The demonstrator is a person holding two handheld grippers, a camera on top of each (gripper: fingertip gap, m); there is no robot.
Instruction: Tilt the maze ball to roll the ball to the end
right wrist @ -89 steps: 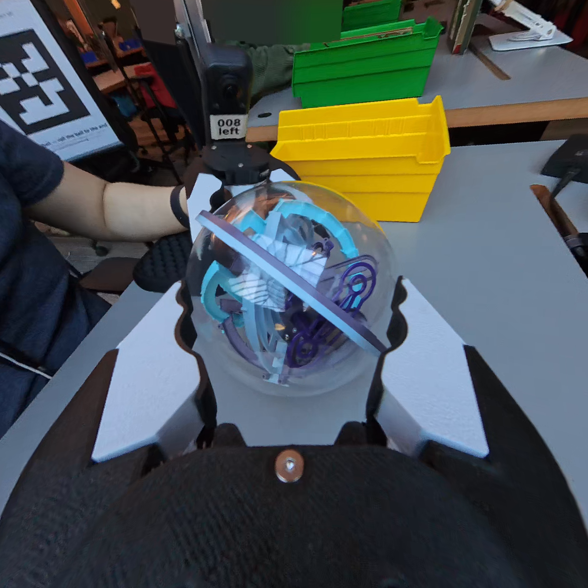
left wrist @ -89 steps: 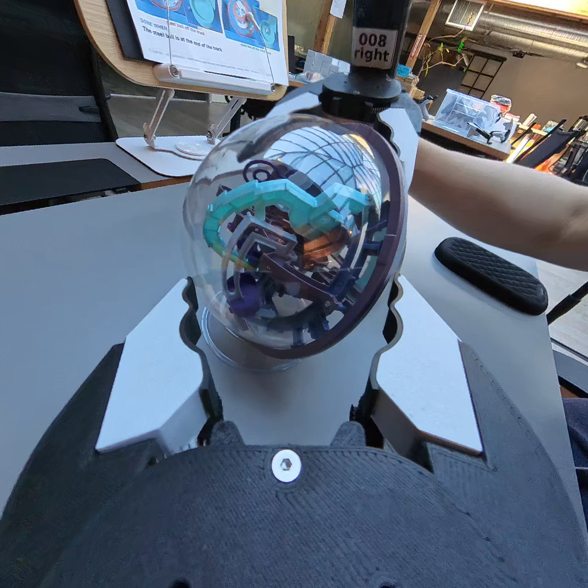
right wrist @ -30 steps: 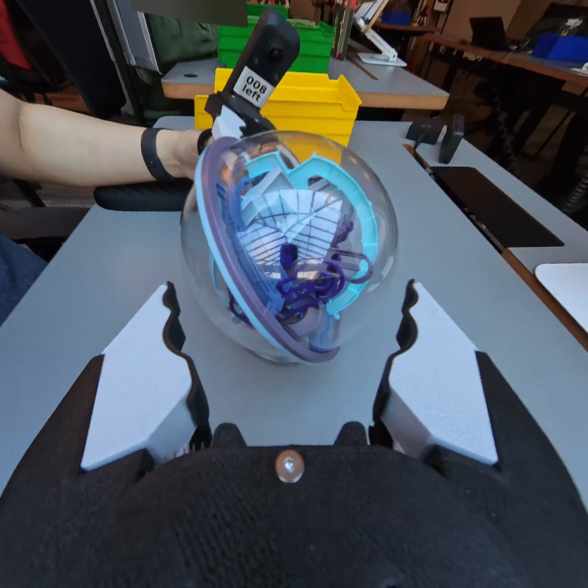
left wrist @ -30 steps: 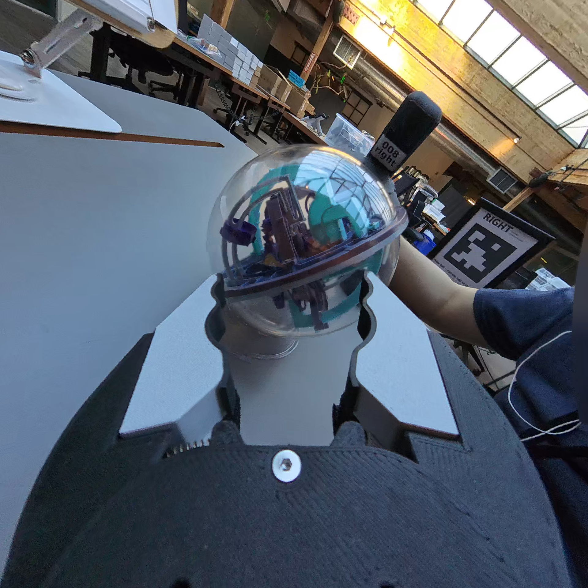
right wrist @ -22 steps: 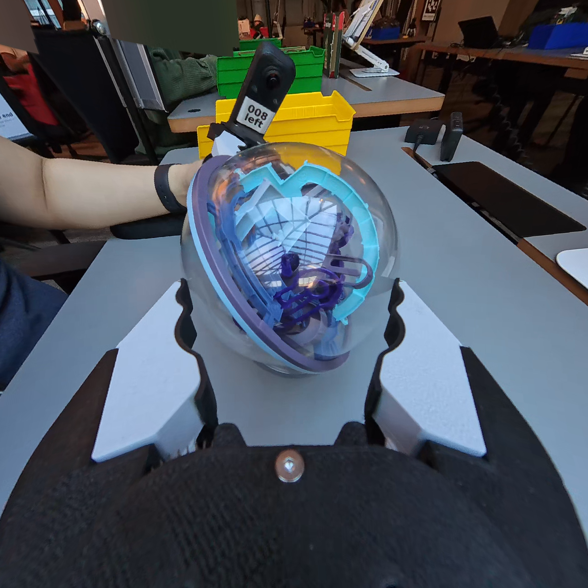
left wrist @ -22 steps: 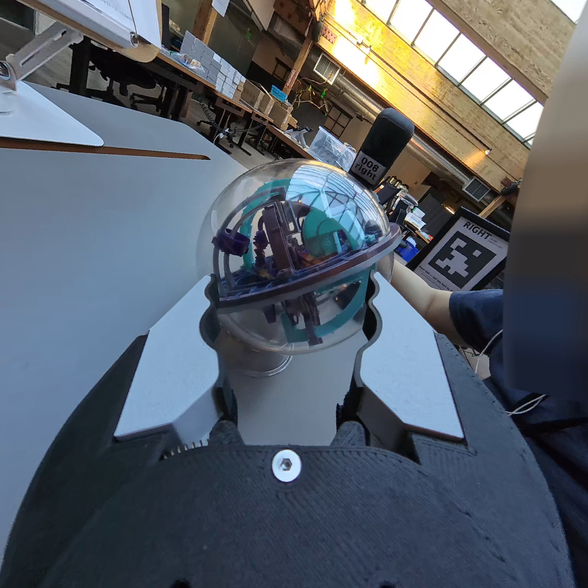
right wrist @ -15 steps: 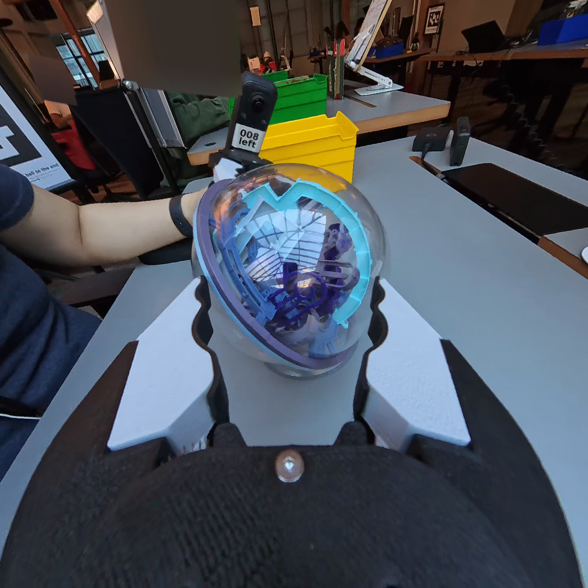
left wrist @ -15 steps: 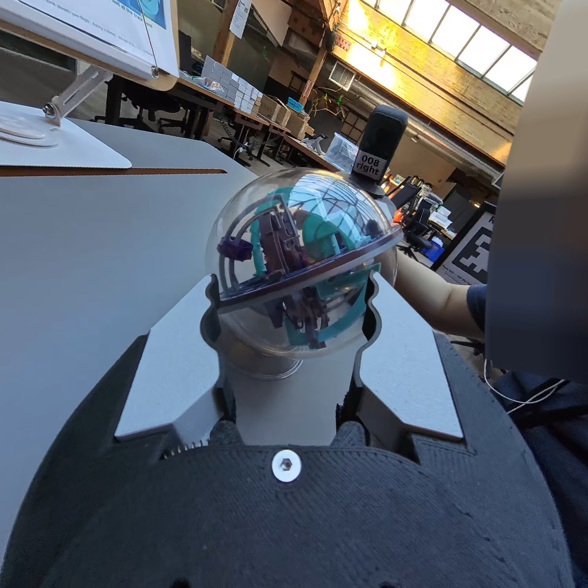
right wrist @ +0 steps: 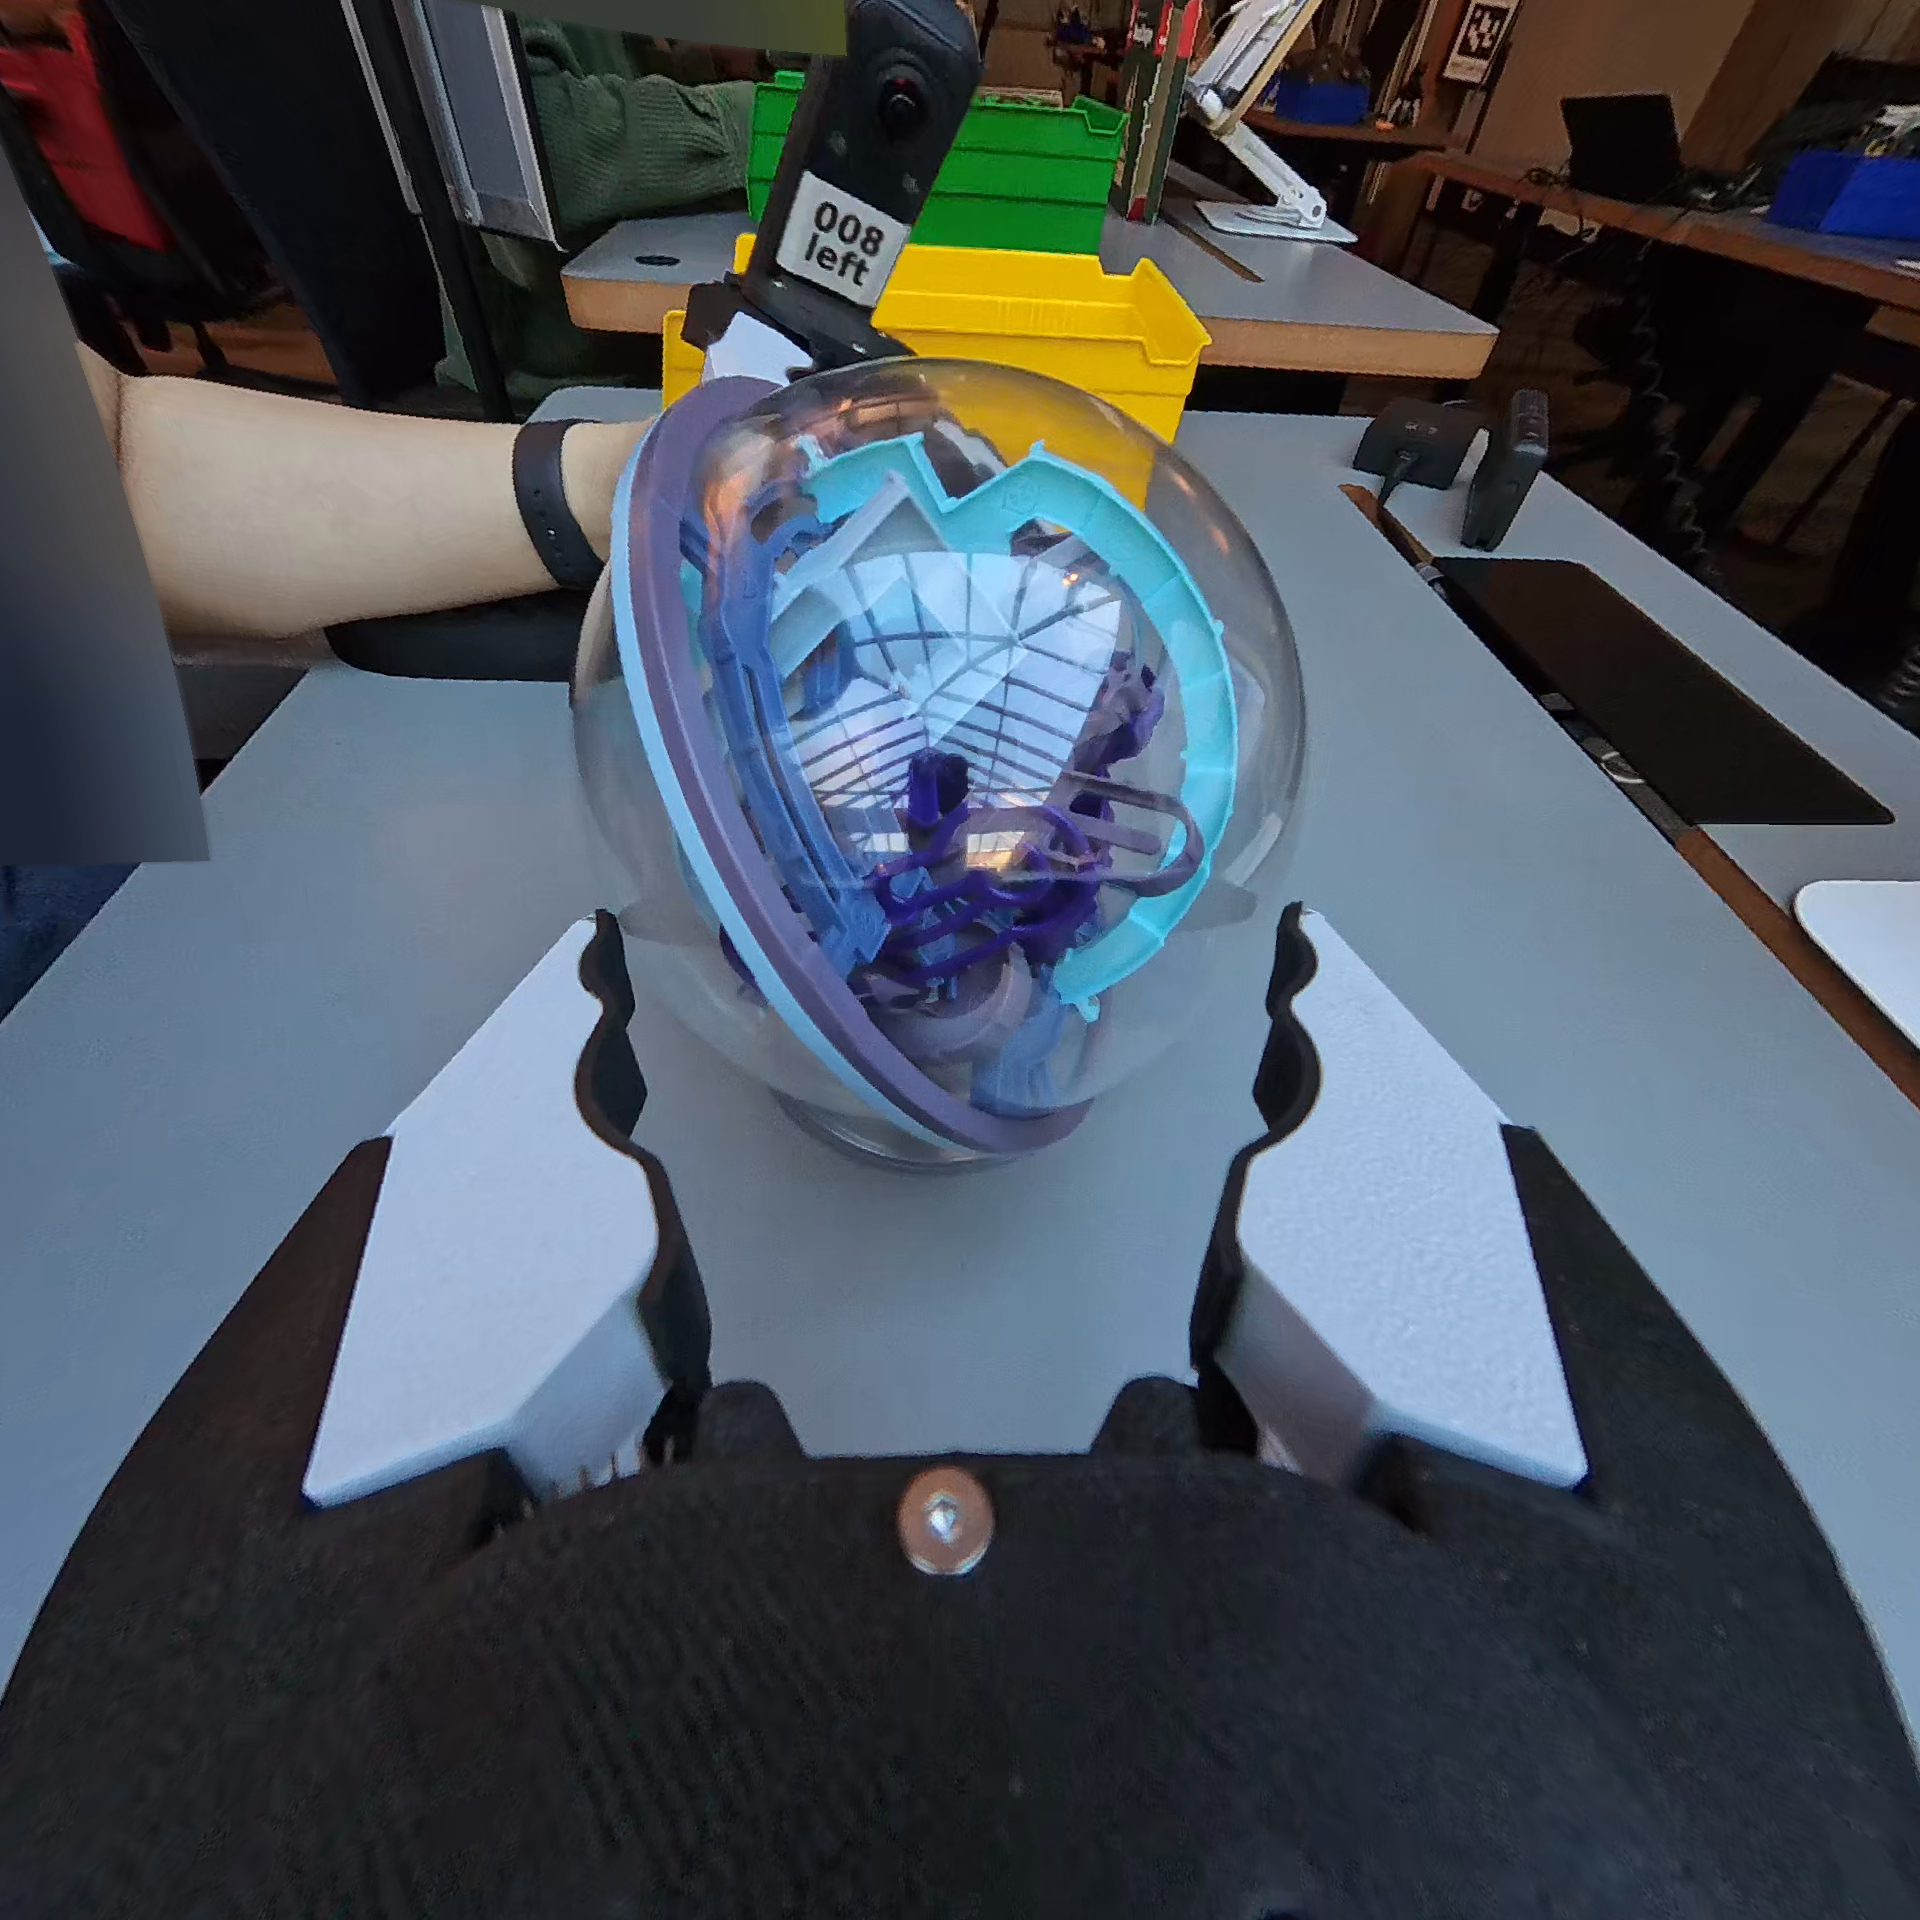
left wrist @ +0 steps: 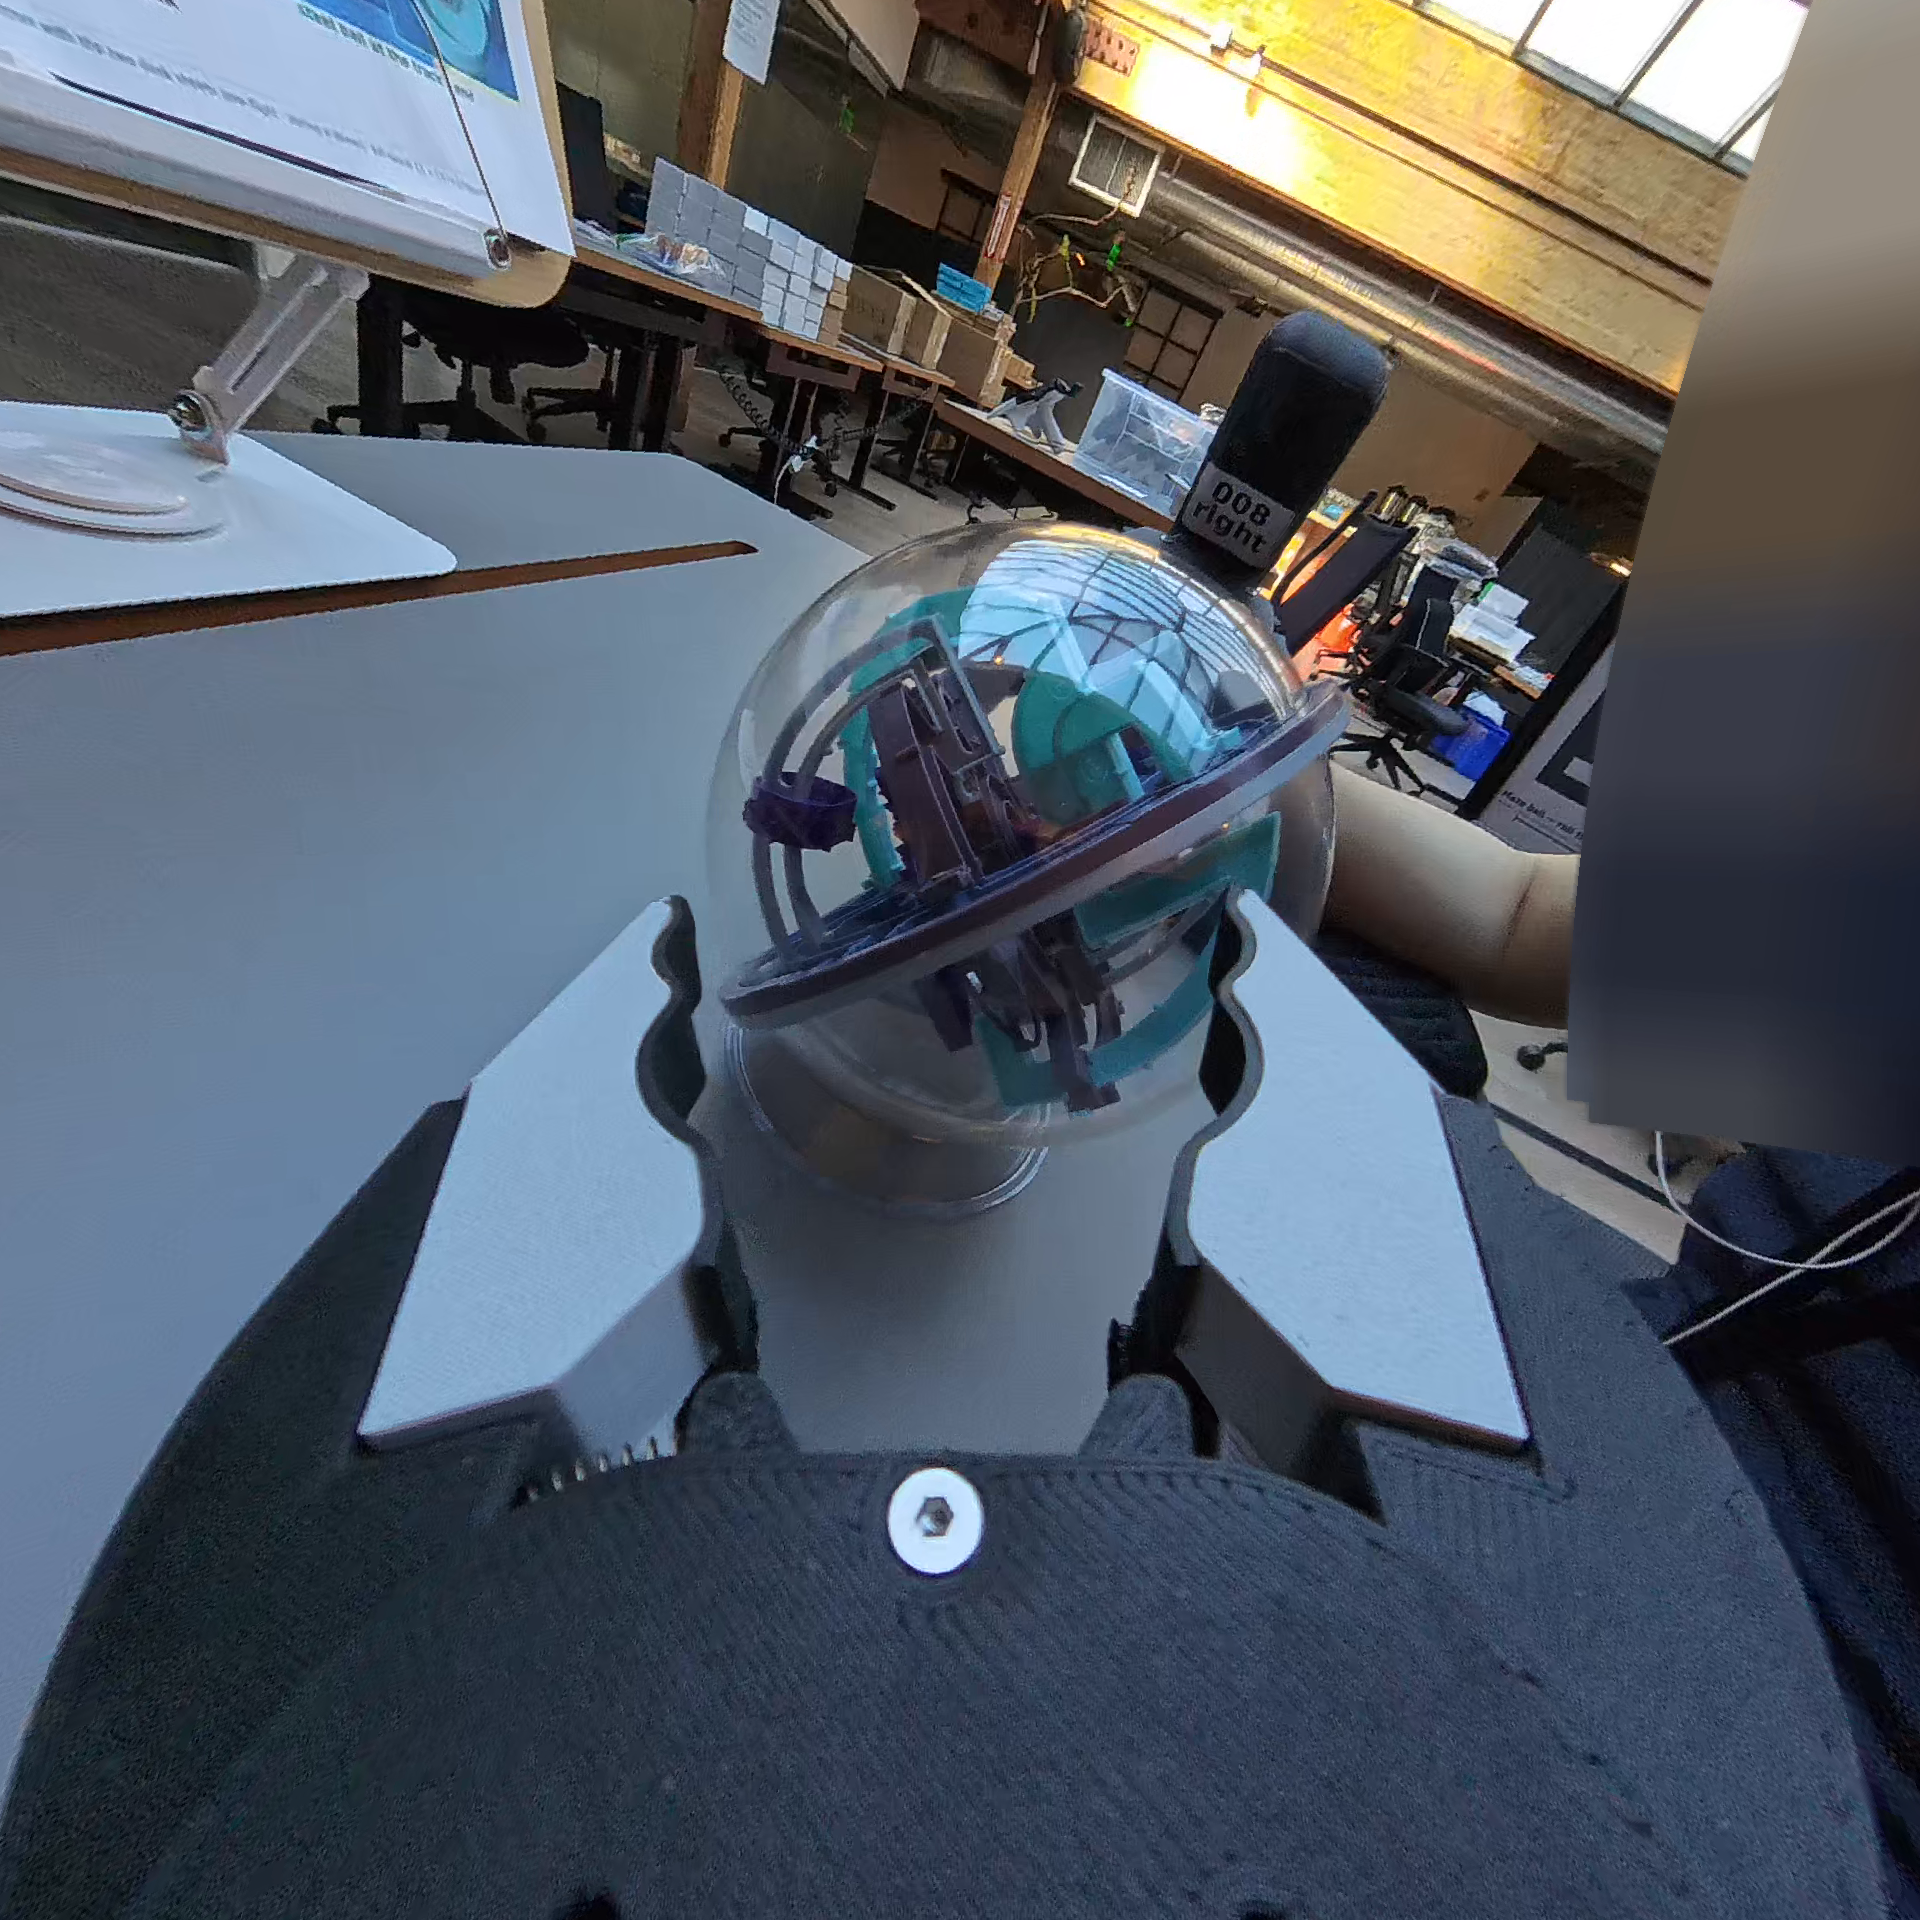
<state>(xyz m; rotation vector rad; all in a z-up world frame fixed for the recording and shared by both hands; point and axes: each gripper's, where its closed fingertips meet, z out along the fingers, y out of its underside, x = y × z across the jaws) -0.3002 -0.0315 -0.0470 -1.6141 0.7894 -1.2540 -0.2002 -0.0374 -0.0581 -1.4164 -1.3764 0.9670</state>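
Grey table (right wrist: 1455,831), workshop behind with benches and chairs. Maze ball (right wrist: 935,769), a clear sphere with teal and purple tracks inside, sits mid-table on a small clear ring stand (left wrist: 894,1174). Its purple equator ring (right wrist: 707,831) is tilted steeply in the right wrist view, and slanted up to the right in the left wrist view. Steel ball inside: cannot locate it.

Left gripper (left wrist: 951,997): fingers spread to either side of the sphere's lower half. The right fingertip (left wrist: 1242,935) looks to be at the shell; the left fingertip (left wrist: 665,966) is just beside it, with a narrow gap showing. Contact cannot be confirmed; not clamped as far as visible.

Right gripper (right wrist: 940,977): jaws wide apart, tips short of the sphere, flanking its near lower part and not touching. Released.

Each gripper shows beyond the ball in the other's view, with a forearm behind. Yellow bin (right wrist: 1039,322) stands at the far table edge, green bin (right wrist: 997,177) behind it. Document stand (left wrist: 208,395) at far left in the left wrist view; black mat (right wrist: 1631,696) at the right.
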